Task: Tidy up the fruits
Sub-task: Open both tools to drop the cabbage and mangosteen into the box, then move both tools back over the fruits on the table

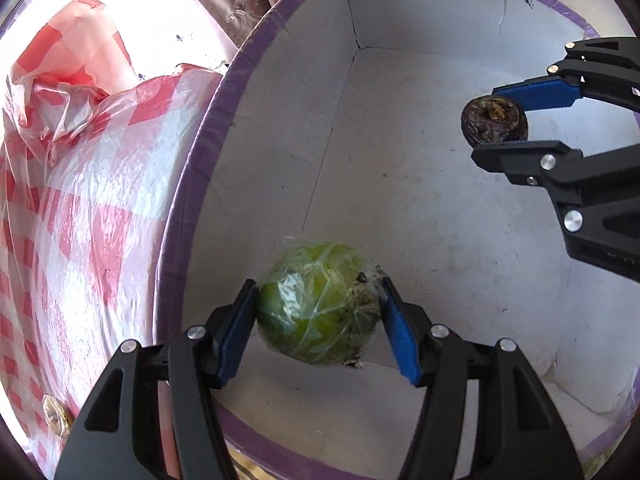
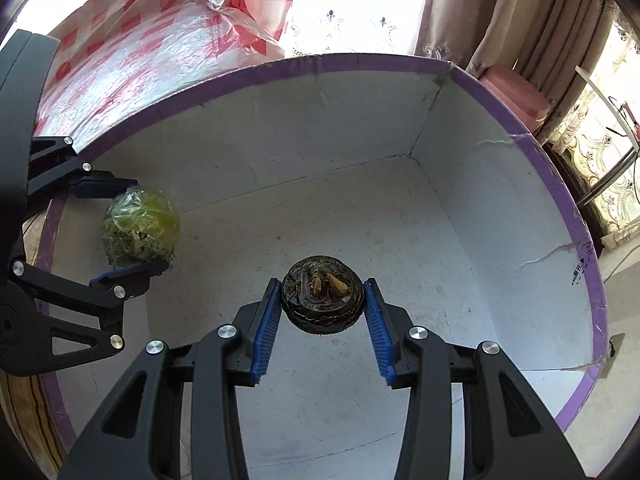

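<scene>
left claw (image 1: 318,322) grips wrapped green fruit (image 1: 318,304) low in white box (image 1: 400,200); right claw (image 2: 322,312) clamps dark fruit (image 2: 323,294) above box floor. risk: slick wrap slips, early release bruises fruit.

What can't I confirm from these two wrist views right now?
- Whether the green wrapped fruit rests on the box floor: the fruit hides its own underside in both views.
- The same for the dark fruit in the right tongs.
- The box's near wall: cut off by the left tongs and the frame edge.
</scene>
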A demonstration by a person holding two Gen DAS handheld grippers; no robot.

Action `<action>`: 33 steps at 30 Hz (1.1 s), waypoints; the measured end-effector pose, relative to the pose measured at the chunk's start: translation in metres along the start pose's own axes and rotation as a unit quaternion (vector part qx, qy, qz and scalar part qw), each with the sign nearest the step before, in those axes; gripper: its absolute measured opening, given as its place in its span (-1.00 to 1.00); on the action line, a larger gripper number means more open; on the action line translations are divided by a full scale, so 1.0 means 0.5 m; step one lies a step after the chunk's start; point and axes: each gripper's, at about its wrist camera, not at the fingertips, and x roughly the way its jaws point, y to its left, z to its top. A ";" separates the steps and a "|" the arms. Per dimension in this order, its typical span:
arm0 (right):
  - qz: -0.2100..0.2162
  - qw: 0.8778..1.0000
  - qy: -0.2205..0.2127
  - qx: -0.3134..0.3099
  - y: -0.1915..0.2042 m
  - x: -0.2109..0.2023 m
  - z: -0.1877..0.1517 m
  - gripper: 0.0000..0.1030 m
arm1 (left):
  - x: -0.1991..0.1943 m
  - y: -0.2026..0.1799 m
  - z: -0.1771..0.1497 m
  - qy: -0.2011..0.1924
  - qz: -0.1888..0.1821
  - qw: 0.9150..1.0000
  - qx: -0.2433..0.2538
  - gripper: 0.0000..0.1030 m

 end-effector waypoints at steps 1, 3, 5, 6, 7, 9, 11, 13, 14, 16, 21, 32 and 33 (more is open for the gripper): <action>-0.004 1.000 0.007 -0.004 0.004 0.003 0.005 -0.16 | 0.001 -0.002 -0.002 -0.001 0.004 1.000 0.001 0.21; -0.009 1.000 0.016 -0.003 0.008 0.014 0.013 -0.15 | 0.003 -0.015 -0.006 0.002 0.012 1.000 0.008 0.25; -0.012 1.000 0.027 -0.005 0.010 0.020 0.016 0.10 | 0.002 -0.027 -0.006 -0.001 0.009 1.000 0.010 0.33; -0.011 0.999 0.030 -0.005 0.011 0.021 0.017 0.20 | 0.007 -0.031 0.000 -0.002 0.007 1.000 0.008 0.49; -0.014 1.000 0.026 -0.004 0.011 0.017 0.017 0.41 | 0.005 -0.038 0.002 -0.006 0.007 1.000 0.008 0.56; -0.017 1.000 0.020 -0.003 0.011 0.010 0.013 0.63 | -0.003 -0.043 -0.001 -0.014 0.003 1.000 0.005 0.65; -0.021 1.000 0.020 0.002 0.011 0.007 0.009 0.69 | -0.019 -0.026 -0.012 -0.022 -0.006 1.000 -0.001 0.66; -0.029 0.999 0.025 0.004 0.012 0.006 0.001 0.69 | -0.036 -0.022 -0.019 -0.038 -0.010 0.999 -0.007 0.69; -0.030 0.999 0.024 0.006 0.014 0.006 -0.002 0.69 | -0.046 -0.022 -0.025 -0.046 -0.013 0.999 -0.012 0.75; -0.030 0.999 0.023 0.014 0.011 0.003 -0.008 0.69 | -0.067 -0.012 -0.036 -0.066 -0.021 0.997 -0.021 0.76; -0.006 0.999 0.014 0.041 0.006 -0.022 -0.011 0.69 | -0.127 0.017 -0.091 -0.120 -0.042 0.991 -0.045 0.85; -0.023 0.991 -0.124 0.047 0.059 -0.215 0.061 0.69 | -0.248 0.211 -0.241 -0.232 -0.033 0.952 -0.198 0.91; -0.016 0.989 -0.141 0.047 0.079 -0.232 0.067 0.69 | -0.258 0.227 -0.266 -0.240 -0.025 0.947 -0.214 0.92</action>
